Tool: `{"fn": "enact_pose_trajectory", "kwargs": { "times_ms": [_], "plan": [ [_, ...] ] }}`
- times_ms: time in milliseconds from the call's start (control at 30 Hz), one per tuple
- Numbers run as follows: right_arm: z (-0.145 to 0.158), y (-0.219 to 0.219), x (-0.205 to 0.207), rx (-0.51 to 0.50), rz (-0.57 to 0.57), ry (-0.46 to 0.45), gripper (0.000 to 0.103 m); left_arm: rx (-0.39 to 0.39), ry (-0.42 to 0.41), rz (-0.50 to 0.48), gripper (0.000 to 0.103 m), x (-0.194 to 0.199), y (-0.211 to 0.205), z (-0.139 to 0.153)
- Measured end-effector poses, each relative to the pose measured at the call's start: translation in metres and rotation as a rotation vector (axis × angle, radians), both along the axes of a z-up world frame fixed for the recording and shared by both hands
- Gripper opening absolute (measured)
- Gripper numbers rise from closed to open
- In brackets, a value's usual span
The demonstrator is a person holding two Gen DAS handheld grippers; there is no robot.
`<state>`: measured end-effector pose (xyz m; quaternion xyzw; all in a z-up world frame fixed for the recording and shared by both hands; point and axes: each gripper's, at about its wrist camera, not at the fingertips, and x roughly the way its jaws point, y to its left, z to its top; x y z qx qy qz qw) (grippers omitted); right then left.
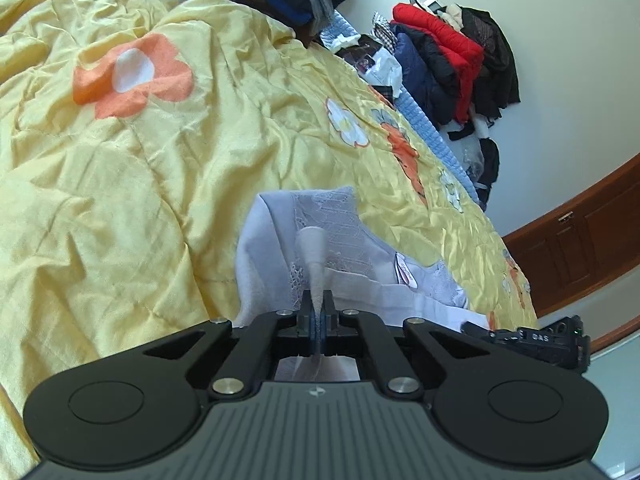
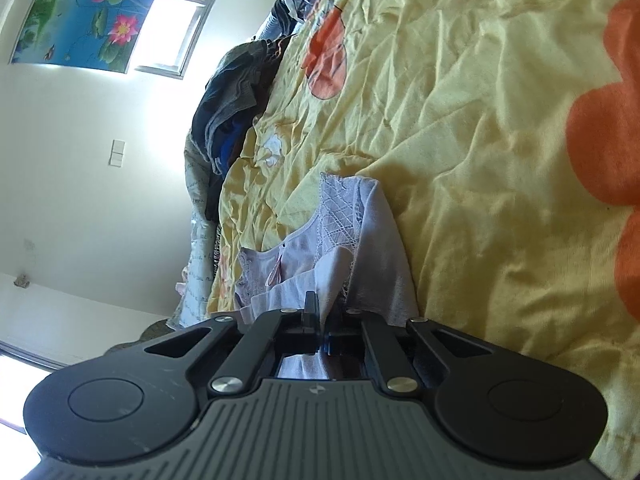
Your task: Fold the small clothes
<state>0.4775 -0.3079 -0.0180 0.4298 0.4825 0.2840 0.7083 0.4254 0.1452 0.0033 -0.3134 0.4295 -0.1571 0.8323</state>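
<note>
Pale lilac lace-trimmed small garment [image 1: 340,276] lies on the yellow flowered quilt [image 1: 160,184], near edge pinched in both clenched tools: left gripper [image 1: 318,304], right gripper [image 2: 320,312]. Each bite looks thin; uneven pulling could slip the hem loose and skew the fold.

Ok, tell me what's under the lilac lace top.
The lilac lace top lies on the yellow flowered quilt, with both the left claw and the right claw shut on its fabric. Whatever is beneath its middle is covered.
</note>
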Motion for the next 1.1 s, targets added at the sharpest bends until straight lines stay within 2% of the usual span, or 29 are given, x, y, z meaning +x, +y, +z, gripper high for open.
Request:
{"fn": "enact_pose_trajectory", "kwargs": {
  "times_ms": [100,167,267,367,433,567,633,700,867,933,1033,1100],
  "plan": [
    [0.008,-0.003,-0.002,0.001,-0.002,-0.029,0.008,-0.019,-0.031,-0.007,0.002,-0.004,0.001,0.007],
    [0.017,-0.007,-0.002,0.019,-0.01,-0.058,0.008,-0.039,-0.081,-0.015,0.002,-0.004,0.004,0.017],
    [0.027,-0.01,0.008,0.024,-0.035,-0.087,0.008,-0.041,-0.11,0.019,0.002,0.005,0.01,0.027],
    [0.027,-0.012,0.023,0.02,-0.081,-0.093,0.008,-0.04,-0.082,0.05,0.002,0.023,0.011,0.024],
    [0.024,-0.011,0.03,0.012,-0.096,-0.088,0.008,-0.01,-0.052,0.044,0.002,0.032,0.006,0.016],
    [0.003,-0.003,0.036,-0.072,-0.095,-0.041,0.008,0.023,0.015,0.066,0.002,0.044,0.002,-0.007],
    [-0.007,-0.002,0.034,-0.099,-0.102,-0.026,0.007,-0.007,0.037,0.089,0.002,0.044,0.003,-0.017],
    [-0.011,-0.003,0.03,-0.08,-0.115,-0.023,0.006,-0.007,0.036,0.09,0.002,0.041,0.004,-0.015],
    [0.003,-0.016,0.02,-0.07,-0.145,-0.033,0.017,0.024,0.0,0.025,0.003,0.019,0.006,0.005],
    [0.014,-0.028,0.012,-0.044,-0.192,-0.05,0.037,0.008,-0.031,0.0,0.004,0.004,0.008,0.013],
    [0.031,-0.036,-0.006,-0.008,-0.217,-0.108,0.038,-0.038,-0.074,-0.028,0.005,-0.019,0.004,0.02],
    [0.042,-0.019,-0.02,-0.011,-0.133,-0.148,0.038,-0.066,-0.082,-0.104,0.005,-0.03,-0.011,0.018]
  ]
}}
